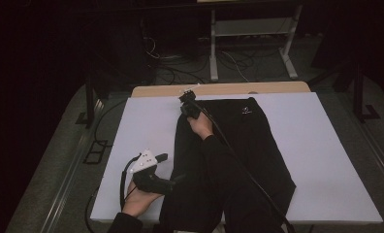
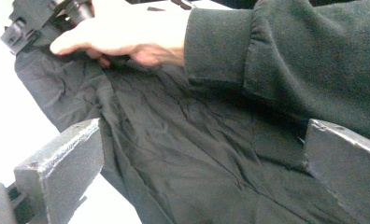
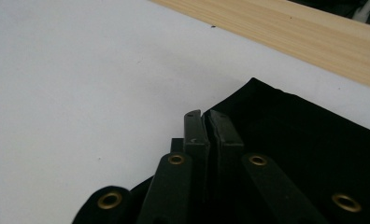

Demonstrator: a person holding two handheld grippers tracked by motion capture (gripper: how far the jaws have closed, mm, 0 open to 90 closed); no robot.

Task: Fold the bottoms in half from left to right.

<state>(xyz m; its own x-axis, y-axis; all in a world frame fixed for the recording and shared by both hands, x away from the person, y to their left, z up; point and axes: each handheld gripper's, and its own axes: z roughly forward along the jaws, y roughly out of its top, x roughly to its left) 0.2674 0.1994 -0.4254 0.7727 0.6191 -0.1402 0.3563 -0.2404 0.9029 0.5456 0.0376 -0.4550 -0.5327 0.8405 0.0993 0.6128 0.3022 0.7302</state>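
black garment (image 1: pixel 248 145) flat on white board (image 1: pixel 326 160), centre-right. right gripper (image 3: pixel 206 122) at far top corner, jaws pressed together on fabric edge by brass eyelets (image 3: pixel 176 159). left gripper (image 1: pixel 167 171) at near left hem, jaws wide apart, cloth between but unpinched. next, likely: close left on hem, lift both evenly, keep edge taut, avoid snagging sleeve (image 2: pixel 286 60).

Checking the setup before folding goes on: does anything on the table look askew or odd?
Nothing is spilled or damaged. The black garment lies skewed on the white board, its left side bunched and creased. The right tool is shut at the far edge; the left tool is open beside it.
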